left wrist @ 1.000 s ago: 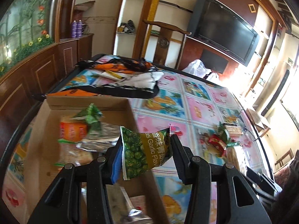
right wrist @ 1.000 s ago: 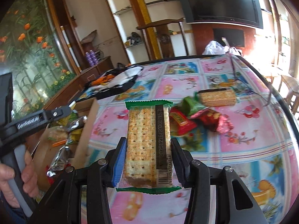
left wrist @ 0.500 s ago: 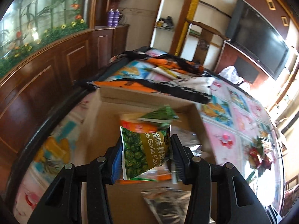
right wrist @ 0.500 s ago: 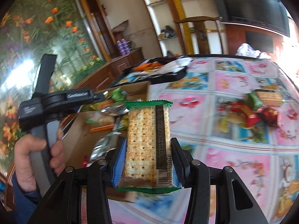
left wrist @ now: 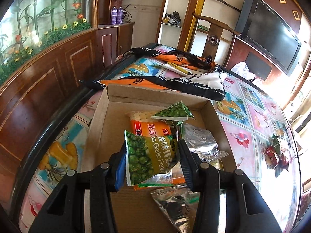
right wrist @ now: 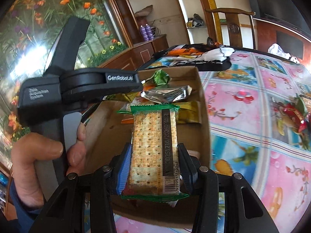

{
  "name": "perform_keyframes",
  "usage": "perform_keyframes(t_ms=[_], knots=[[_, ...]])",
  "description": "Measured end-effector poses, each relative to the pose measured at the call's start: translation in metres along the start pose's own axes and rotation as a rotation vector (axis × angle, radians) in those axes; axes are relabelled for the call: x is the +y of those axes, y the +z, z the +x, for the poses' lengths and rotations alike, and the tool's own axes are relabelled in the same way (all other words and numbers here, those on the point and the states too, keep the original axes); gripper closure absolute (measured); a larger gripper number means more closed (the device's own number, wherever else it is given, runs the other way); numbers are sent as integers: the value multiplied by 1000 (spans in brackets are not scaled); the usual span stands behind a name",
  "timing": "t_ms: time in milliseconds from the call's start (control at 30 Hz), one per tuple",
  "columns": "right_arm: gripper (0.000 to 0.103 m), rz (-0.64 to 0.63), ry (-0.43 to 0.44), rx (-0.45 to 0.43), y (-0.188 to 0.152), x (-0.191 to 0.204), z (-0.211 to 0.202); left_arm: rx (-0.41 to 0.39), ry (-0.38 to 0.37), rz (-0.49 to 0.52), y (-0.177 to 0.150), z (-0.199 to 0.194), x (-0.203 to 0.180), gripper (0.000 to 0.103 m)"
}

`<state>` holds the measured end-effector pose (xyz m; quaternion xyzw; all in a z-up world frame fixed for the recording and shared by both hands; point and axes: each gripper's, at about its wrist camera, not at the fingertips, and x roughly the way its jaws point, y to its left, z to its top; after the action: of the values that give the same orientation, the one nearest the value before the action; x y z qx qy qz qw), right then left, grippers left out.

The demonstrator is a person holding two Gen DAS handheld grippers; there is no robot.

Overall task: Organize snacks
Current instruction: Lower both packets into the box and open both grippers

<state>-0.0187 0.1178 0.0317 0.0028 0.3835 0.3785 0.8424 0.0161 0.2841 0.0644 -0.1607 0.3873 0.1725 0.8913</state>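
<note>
So both hands are loaded right now. The left gripper (left wrist: 151, 161) is clamped on a small green foil pouch of garlic-flavour peas (left wrist: 150, 156), pinched across its width, hanging over the open brown cardboard box (left wrist: 157, 95) that sits on the table with the colourful fruit-print cloth (left wrist: 245, 120). The right gripper (right wrist: 153, 167) is squeezed on a clear cracker pack with green crimped ends (right wrist: 154, 147), pads on its two long edges, also over the box; the left hand (right wrist: 38, 167) holding the other tool shows just beside it. In the box are an orange snack packet (left wrist: 150, 129), another green pea pouch (left wrist: 173, 112) and some crinkly silver foil wrappers (left wrist: 198, 139). A few loose snacks in red and green wrappers (left wrist: 276, 153) sit well apart on the cloth. Handling-wise: the pea pouch looks light, puffy and slick, so I'd guess a mid-body pinch is right, since a corner grab could slip. The crackers are stiff but brittle, so I'd squeeze the long edges gently and lower them flat rather than drop them.
</note>
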Motion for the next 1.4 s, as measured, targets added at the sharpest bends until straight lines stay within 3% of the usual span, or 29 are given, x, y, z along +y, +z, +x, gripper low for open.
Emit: perform_keyframes(t_ms=[667,1000,1400], knots=[[51,-96,-51,0,-3,12,14,0,-12,21,-2,-1,-8,56],[50,-109,9,-17,-4,16,4,-12,-31,14,0,-4,-8,53],[50,-84,-2,-59,2,7,-10,-49,3,38,0,-10,-14,49]])
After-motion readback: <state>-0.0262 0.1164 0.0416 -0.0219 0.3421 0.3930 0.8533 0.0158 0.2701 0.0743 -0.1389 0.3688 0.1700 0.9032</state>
